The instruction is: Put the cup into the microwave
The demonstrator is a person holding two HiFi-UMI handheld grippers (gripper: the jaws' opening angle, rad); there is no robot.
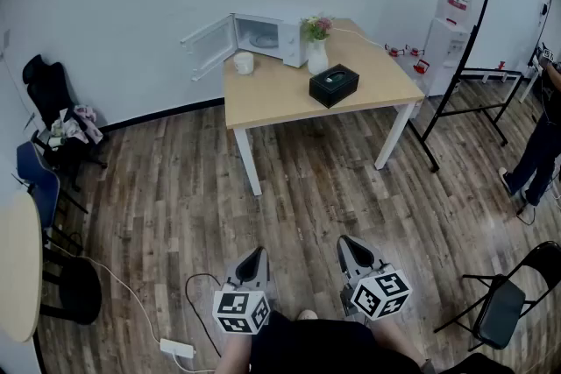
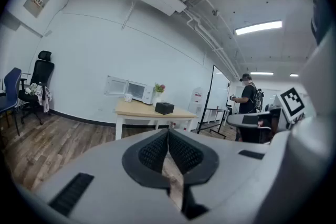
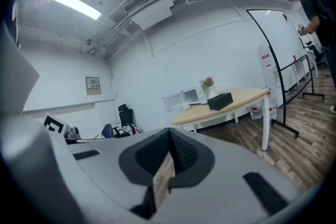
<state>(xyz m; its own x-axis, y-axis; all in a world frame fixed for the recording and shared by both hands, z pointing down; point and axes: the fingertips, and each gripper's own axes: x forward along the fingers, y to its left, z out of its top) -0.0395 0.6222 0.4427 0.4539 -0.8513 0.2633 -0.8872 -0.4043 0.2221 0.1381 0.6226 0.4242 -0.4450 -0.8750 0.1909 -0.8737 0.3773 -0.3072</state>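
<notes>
A white cup [image 1: 243, 62] stands on the wooden table [image 1: 289, 92], just in front of the white microwave [image 1: 270, 38], whose door [image 1: 209, 45] hangs open to the left. The cup [image 2: 127, 97] and microwave [image 2: 137, 91] look small and far off in the left gripper view, and the microwave [image 3: 191, 96] too in the right gripper view. My left gripper [image 1: 254, 259] and right gripper [image 1: 352, 248] are held low over the floor, far from the table. Both are shut with nothing between the jaws.
A vase of flowers [image 1: 316, 44] and a black box [image 1: 333, 85] share the table. A whiteboard stand [image 1: 491, 39] and water dispenser [image 1: 447, 31] are at right, where a person [image 1: 543, 136] stands. Chairs [image 1: 53, 114] line the left wall; a folding chair [image 1: 508, 302] is at lower right. A power strip [image 1: 175, 349] and cable lie on the floor.
</notes>
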